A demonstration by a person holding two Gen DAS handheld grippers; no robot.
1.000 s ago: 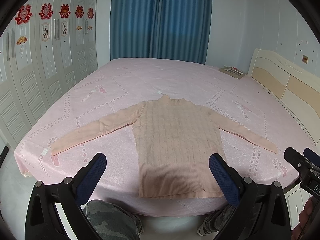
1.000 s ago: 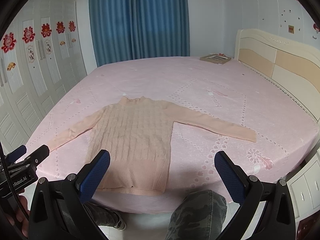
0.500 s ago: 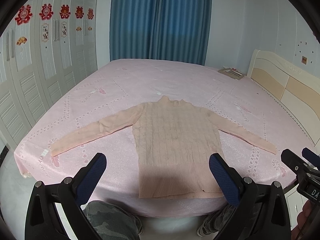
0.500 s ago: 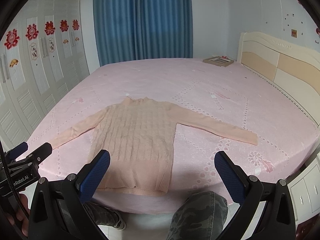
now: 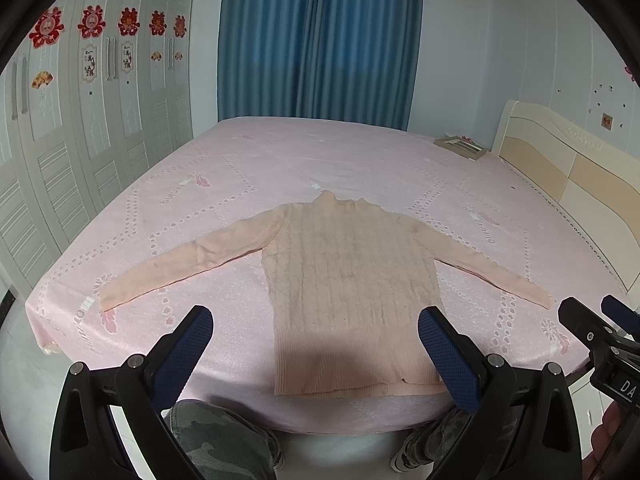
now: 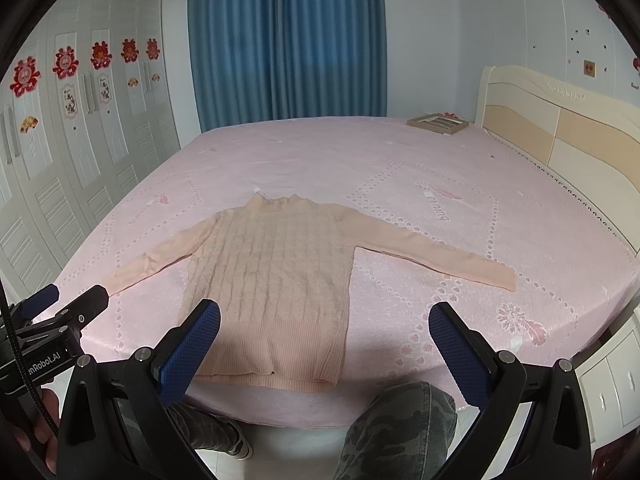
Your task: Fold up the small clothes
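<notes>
Here, a peach cable-knit sweater lies flat and face up on the pink bedspread, near the foot edge of the bed, its collar toward the blue curtains and its ribbed hem just short of the edge. Both sleeves are spread outward, one toward the white wardrobe, the other toward the cream headboard. The left gripper hangs above the near edge with its jaws wide apart, holding nothing; its blue pads frame the hem, well clear of the knit. The right gripper is likewise spread wide and empty, off to the headboard side, its left pad over the hem corner in view but not touching it. Each gripper shows at the edge of the other's view. A flat frame-like thing rests on the far corner by the headboard. Camouflage trousers and a shoe show below the edge. Red paper cut-outs decorate the wardrobe doors.
</notes>
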